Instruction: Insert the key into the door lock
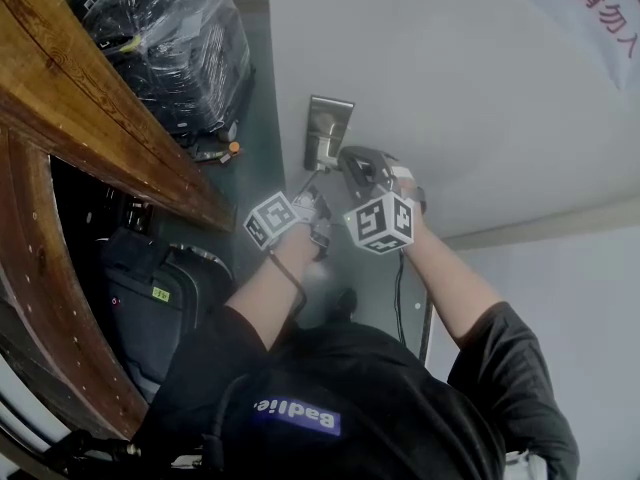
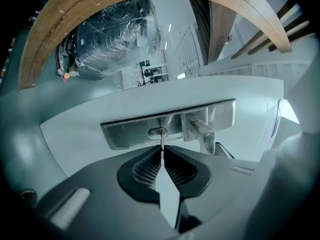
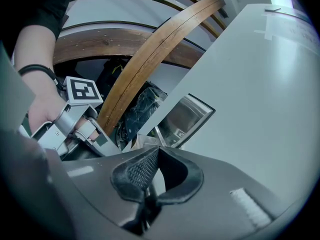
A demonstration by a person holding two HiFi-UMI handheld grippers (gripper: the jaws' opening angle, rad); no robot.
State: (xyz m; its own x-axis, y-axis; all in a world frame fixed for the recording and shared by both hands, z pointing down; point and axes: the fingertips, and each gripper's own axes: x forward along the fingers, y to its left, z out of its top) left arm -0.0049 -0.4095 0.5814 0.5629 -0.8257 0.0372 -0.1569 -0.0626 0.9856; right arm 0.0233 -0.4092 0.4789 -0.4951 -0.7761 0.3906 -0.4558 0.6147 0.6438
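My left gripper (image 2: 162,153) is pinching the key (image 2: 161,142), tip at the keyhole (image 2: 158,132), needing, I judge, a straight push; my right gripper (image 3: 155,154) is resting pressed together.

Black short-sleeved T-shirt (image 1: 400,398) with a blue, white-lettered patch (image 1: 296,416); black wristband (image 3: 36,70) on the left arm. The grey left gripper (image 2: 161,151) and right gripper (image 3: 155,151) carry black-and-white marker cubes (image 1: 381,223).

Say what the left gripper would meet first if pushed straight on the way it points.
The left gripper, shut on the key, points straight at the keyhole in the lock plate. The key tip seems already at the keyhole, so that comes first, then the plate; depth is unclear.
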